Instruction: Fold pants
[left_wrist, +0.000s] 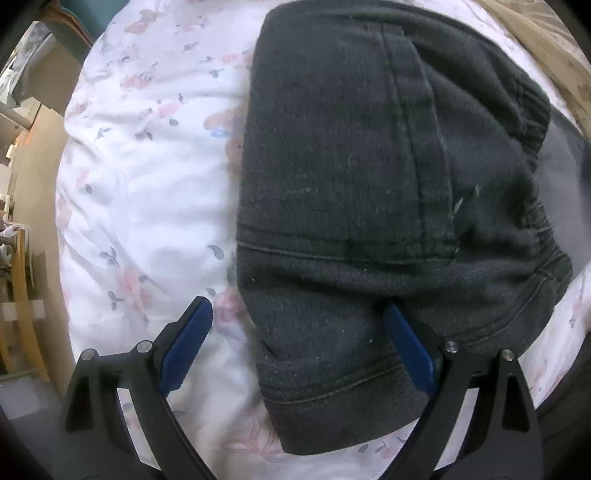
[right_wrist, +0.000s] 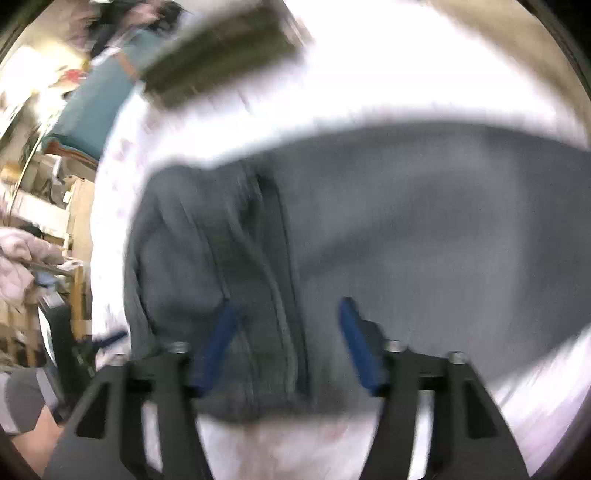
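Dark grey pants (left_wrist: 351, 184) lie folded on a white floral bedsheet (left_wrist: 147, 166); hems and the waistband are stacked toward me. My left gripper (left_wrist: 295, 310) is open, low over the near hem, its right finger tip tucked under the cloth and its left finger on the sheet. In the blurred right wrist view the pants (right_wrist: 406, 229) fill the middle. My right gripper (right_wrist: 288, 310) is open over the near edge of the pants, both blue fingers spread above the cloth.
The bed's left edge drops to a room with wooden furniture (left_wrist: 22, 295). A tan cover (left_wrist: 546, 44) lies at the far right. A dark olive folded item (right_wrist: 221, 51) sits on the sheet beyond the pants, and a teal chair (right_wrist: 96, 99) stands at the left.
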